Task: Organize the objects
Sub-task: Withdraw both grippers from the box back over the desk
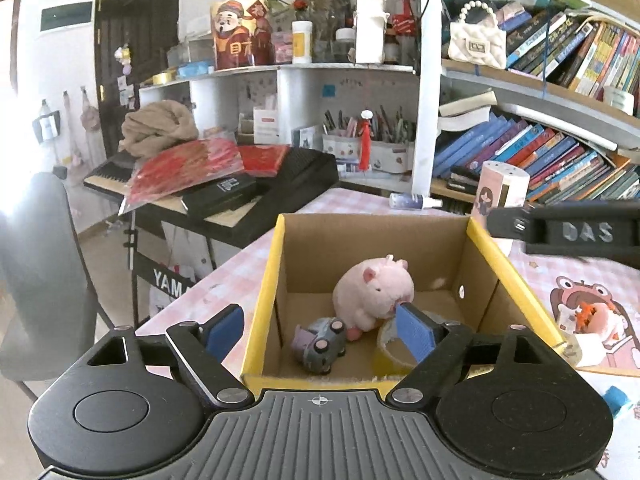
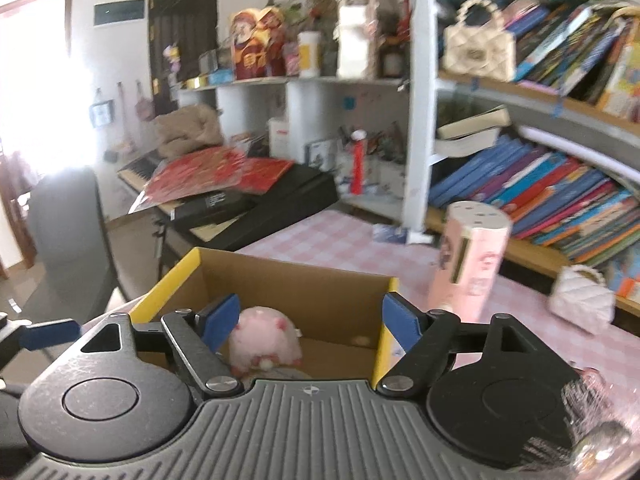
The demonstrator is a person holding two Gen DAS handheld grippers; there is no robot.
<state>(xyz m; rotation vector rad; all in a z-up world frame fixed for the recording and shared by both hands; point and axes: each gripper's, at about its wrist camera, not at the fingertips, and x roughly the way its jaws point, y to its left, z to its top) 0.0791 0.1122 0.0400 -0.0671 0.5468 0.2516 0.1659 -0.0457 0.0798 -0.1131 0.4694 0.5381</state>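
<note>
Already the cardboard box (image 1: 486,276) on the tabletop (image 1: 352,204) holds 3 things: pink plush pig (image 1: 372,288), toy car (image 1: 320,344), tape roll (image 1: 390,346). Left hand-held gripper (image 1: 320,328) and right hand-held gripper (image 2: 310,320) gape wide, empty; lift them clear before seeking the pink canister (image 2: 470,264).

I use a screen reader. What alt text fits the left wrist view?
An open left gripper hovers over a yellow-rimmed cardboard box holding a pink plush pig, a grey toy car and a tape roll, on a pink checked tablecloth.
</note>
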